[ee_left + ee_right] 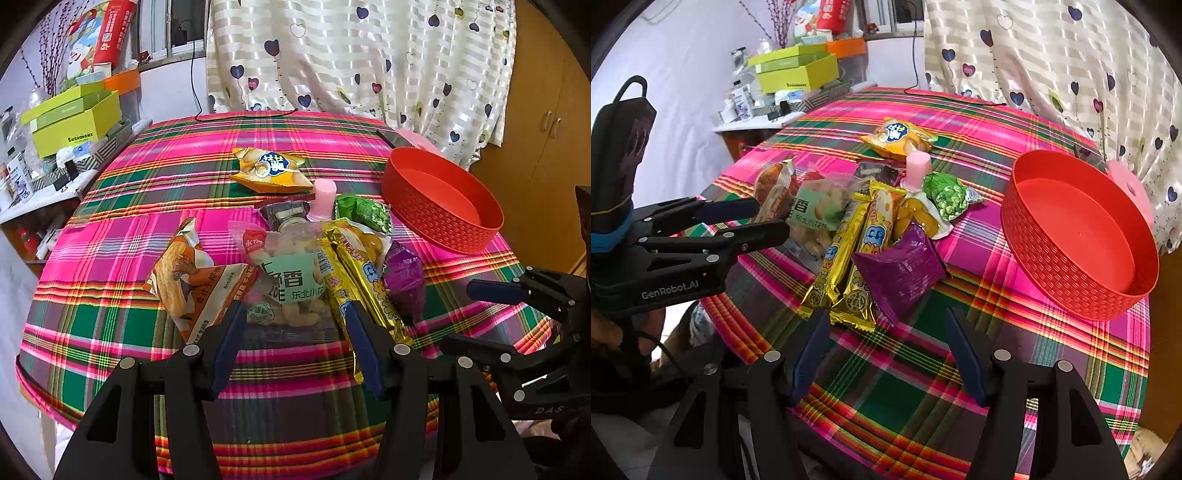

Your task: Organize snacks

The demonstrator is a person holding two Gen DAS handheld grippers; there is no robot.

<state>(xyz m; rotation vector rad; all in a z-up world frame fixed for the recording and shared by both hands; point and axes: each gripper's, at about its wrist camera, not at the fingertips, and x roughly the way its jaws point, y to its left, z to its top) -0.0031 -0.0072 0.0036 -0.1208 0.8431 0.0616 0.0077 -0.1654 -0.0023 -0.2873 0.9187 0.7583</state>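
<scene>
Although nothing is held yet, both tools are seen with fingers spread wide: the left gripper (295, 321) is poised just before the peanut bag (291, 280), and the right gripper (886, 332) is poised just short of the two gold bars (846, 258) and the purple pouch (901, 269). Every snack is found on the plaid tablecloth (905, 387), heaped in one loose pile, with the orange-and-white packet (192, 280) at its left edge.

All the packets are judged light, soft and crinkly; glossy film is likely to be slippery, so a flat sealed end or a crimped edge would best be pinched, not the puffed middle. The gold bars look stiffer and could be taken across their width.

Further back, a green pea packet (947, 195) and a pink capped bottle (918, 166), smooth and rounded, are seen, the bottle probably harder and prone to roll. Beyond them an orange pillow bag (271, 170) lies apart. To the right, the red basket (1071, 273), round, rigid and lattice-textured, stands unfilled.
</scene>
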